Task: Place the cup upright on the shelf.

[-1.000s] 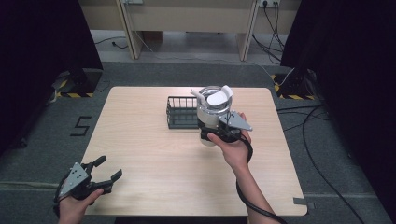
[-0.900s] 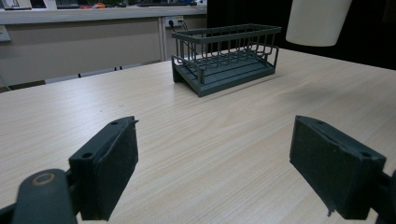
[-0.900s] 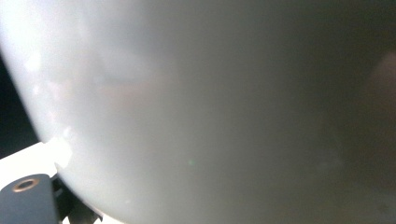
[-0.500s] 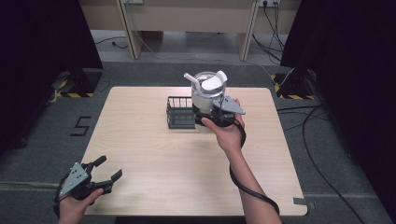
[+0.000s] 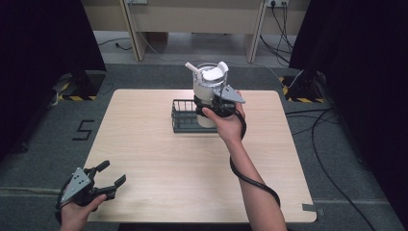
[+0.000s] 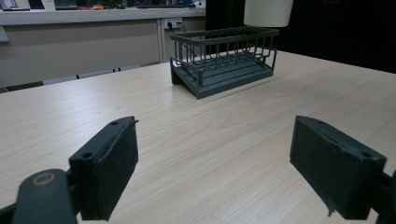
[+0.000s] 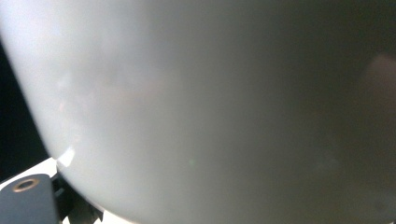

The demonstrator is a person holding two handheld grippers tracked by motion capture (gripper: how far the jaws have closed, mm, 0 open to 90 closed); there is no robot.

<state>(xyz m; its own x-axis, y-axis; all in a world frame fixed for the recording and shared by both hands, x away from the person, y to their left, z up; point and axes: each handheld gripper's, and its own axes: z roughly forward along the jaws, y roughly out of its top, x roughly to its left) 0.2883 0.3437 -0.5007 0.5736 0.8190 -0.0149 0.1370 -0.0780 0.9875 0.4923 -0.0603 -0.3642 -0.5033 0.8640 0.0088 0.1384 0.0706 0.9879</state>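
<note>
**White container lifted over the wire basket**

Since the earlier frames my right gripper point(image 5: 211, 107) has carried the white container point(image 5: 210, 84) away from me and higher — it now hangs above the near right end of the dark wire basket point(image 5: 185, 117), clear of the table point(image 5: 144, 144). My jaws are clenched on its lower body; in the right gripper view its pale wall point(image 7: 210, 107) sits pressed close against the lens. A white spout and a small handle stick out at its top. My left gripper point(image 5: 103, 180) rests well apart from the basket, at the table's near left corner — jaws spread wide, grasping nothing, the basket point(image 6: 224, 58) far ahead between them.
</note>
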